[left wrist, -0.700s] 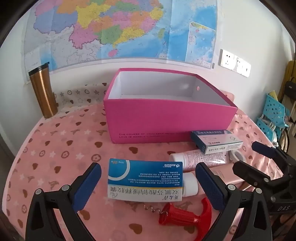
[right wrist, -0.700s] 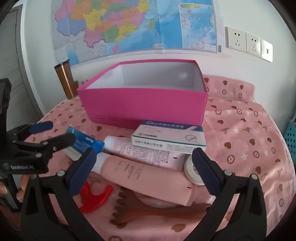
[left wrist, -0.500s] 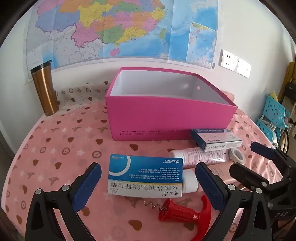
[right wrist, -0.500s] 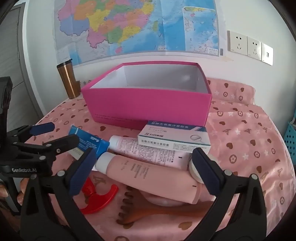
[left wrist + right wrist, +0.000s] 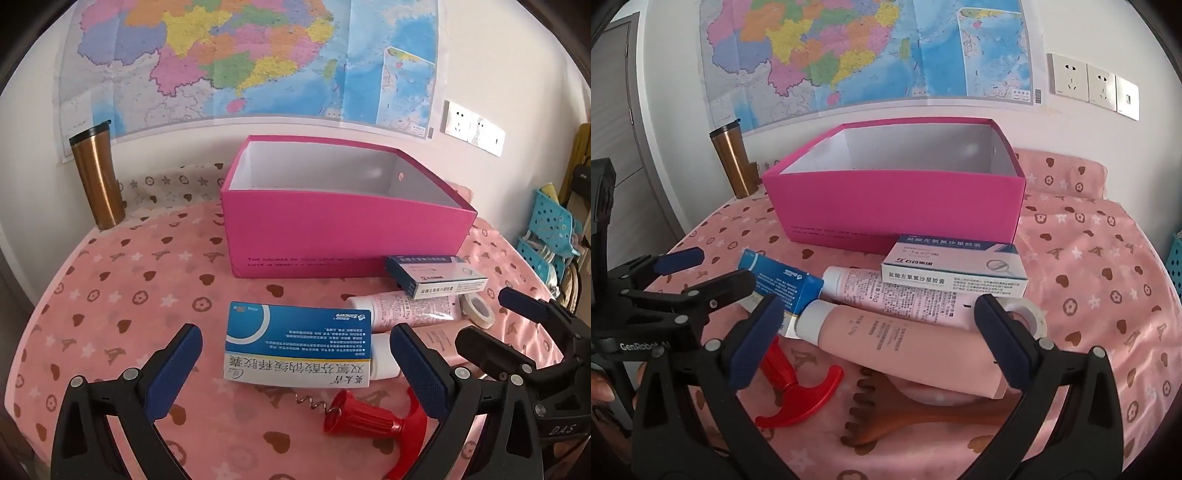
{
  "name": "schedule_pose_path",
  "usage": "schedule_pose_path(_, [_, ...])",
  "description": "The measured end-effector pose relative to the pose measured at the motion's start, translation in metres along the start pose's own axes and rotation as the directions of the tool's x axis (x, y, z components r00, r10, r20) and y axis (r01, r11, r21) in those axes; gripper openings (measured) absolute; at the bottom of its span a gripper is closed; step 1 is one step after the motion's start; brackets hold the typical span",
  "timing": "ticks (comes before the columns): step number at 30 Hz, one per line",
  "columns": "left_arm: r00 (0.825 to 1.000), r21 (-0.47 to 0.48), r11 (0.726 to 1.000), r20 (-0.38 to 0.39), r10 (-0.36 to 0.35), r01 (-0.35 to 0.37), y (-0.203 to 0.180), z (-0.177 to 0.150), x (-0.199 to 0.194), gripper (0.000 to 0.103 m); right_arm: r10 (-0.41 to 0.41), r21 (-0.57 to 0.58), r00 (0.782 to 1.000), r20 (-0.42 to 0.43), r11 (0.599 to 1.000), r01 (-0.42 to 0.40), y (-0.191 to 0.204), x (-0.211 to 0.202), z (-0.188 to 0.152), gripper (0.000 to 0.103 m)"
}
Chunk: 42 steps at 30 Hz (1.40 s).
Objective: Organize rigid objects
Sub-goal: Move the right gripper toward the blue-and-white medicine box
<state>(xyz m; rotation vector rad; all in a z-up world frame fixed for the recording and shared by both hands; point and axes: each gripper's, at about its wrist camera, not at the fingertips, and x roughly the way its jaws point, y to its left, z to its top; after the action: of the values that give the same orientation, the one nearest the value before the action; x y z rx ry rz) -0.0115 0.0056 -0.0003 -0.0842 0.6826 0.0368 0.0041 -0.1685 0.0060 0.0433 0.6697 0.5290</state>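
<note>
An open, empty pink box (image 5: 343,236) (image 5: 897,206) stands at the back of the pink cloth. In front lie a blue-and-white medicine box (image 5: 297,349) (image 5: 779,282), a second medicine box (image 5: 436,277) (image 5: 955,271), two pink tubes (image 5: 406,308) (image 5: 905,345), a tape roll (image 5: 478,310) (image 5: 1028,317), a red corkscrew (image 5: 369,417) (image 5: 798,387) and a wooden comb (image 5: 919,417). My left gripper (image 5: 295,373) is open just before the blue-and-white box. My right gripper (image 5: 879,339) is open over the larger tube.
A copper tumbler (image 5: 98,177) (image 5: 735,158) stands at the back left by the wall. A map hangs behind the box. Blue baskets (image 5: 550,229) sit off the table's right edge. The left half of the cloth (image 5: 110,295) holds nothing.
Both grippers have drawn back and risen slightly, so the box and items sit a little lower and farther. Nothing was gripped or moved.
</note>
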Motion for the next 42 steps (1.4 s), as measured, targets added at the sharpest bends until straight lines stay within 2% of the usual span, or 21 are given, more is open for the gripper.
schedule_pose_path(33, [1.0, -0.007, 1.0, -0.001, 0.014, -0.014, 0.005, 0.001, 0.004, 0.103, 0.033, 0.004, 0.999, -0.013, 0.999, -0.033, 0.005, 0.007, -0.001, 0.103])
schedule_pose_path(38, [1.0, -0.023, 1.0, -0.001, 0.008, -0.008, 0.016, -0.001, 0.004, 0.103, 0.058, 0.0, 0.998, -0.026, 0.998, -0.058, 0.007, 0.011, -0.001, 0.103])
schedule_pose_path(42, [1.0, -0.033, 0.999, -0.013, -0.029, 0.028, 0.03, -0.002, 0.005, 0.103, 0.11, -0.004, 0.993, -0.049, 0.994, -0.11, 0.011, 0.016, -0.001, 0.101])
